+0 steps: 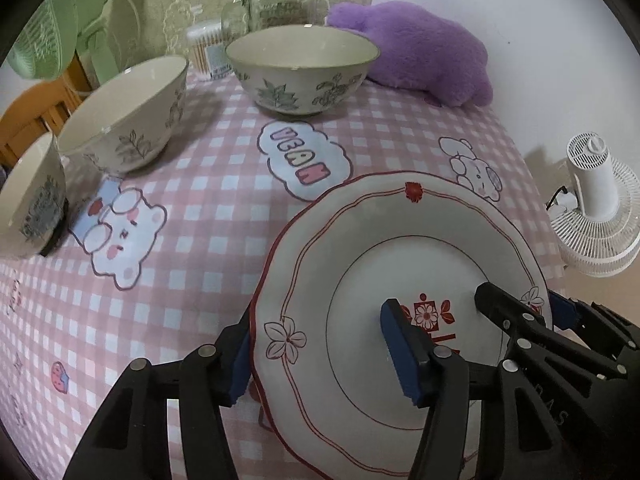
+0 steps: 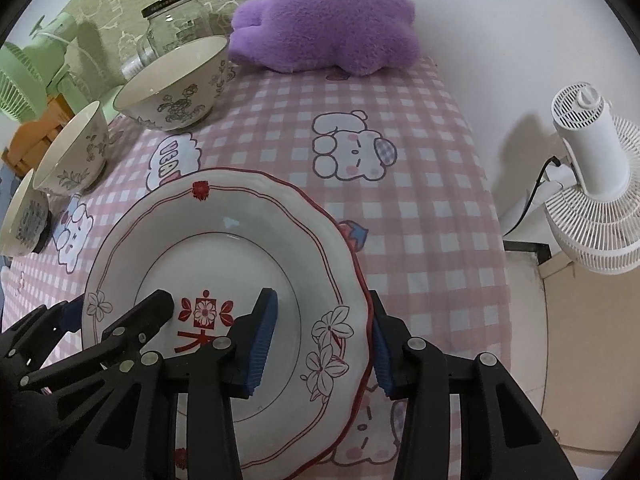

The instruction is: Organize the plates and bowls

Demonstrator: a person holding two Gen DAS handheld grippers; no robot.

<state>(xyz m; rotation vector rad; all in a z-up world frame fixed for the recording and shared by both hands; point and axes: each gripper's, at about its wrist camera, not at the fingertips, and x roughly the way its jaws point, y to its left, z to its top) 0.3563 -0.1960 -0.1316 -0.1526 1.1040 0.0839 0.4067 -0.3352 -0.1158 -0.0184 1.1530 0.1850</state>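
A soft pink-checked tablecloth (image 1: 192, 280) bore a glossy scalloped plate (image 1: 360, 248) near its front edge. Three empty ceramic bowls (image 1: 300, 68) stood well behind. The left gripper (image 1: 320, 352) and right gripper (image 2: 320, 344) each straddled opposite rims, wide open, pads apart.

A purple plush toy (image 2: 326, 28) is lying at the far edge of the pink checked tablecloth (image 2: 420, 200), beside a lidded glass jar (image 1: 276, 0). A white fan (image 2: 592, 184) is standing off the cloth's right side, and a green fan (image 2: 24, 80) is sitting far left.
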